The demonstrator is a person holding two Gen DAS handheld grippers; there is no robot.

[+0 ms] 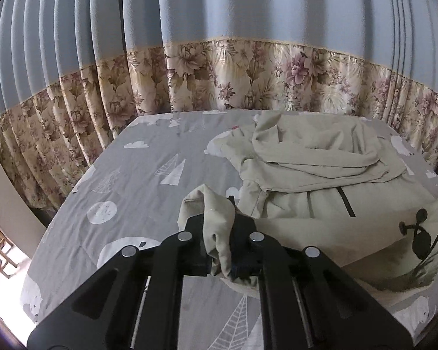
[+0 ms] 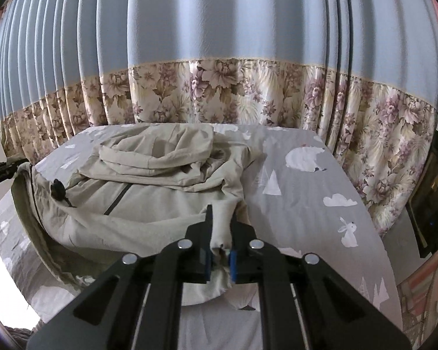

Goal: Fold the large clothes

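Left tongs (image 1: 219, 227) and right tongs (image 2: 220, 227) each pinch what seems a hem corner of the beige jacket (image 2: 149, 186) heaped ahead on the bed (image 2: 306, 192); lift evenly, keeping the edge taut.

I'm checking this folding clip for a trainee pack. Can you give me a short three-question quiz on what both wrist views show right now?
1. True or false: the left gripper is open and holds nothing.
2. What pattern runs along the lower band of the curtain? A) stripes B) flowers C) checks
3. Fill in: the beige jacket lies on a grey ____ printed with white bears, clouds and trees.

Key
1. False: it is shut on a bunched edge of the jacket, as is the right gripper.
2. B
3. bedsheet
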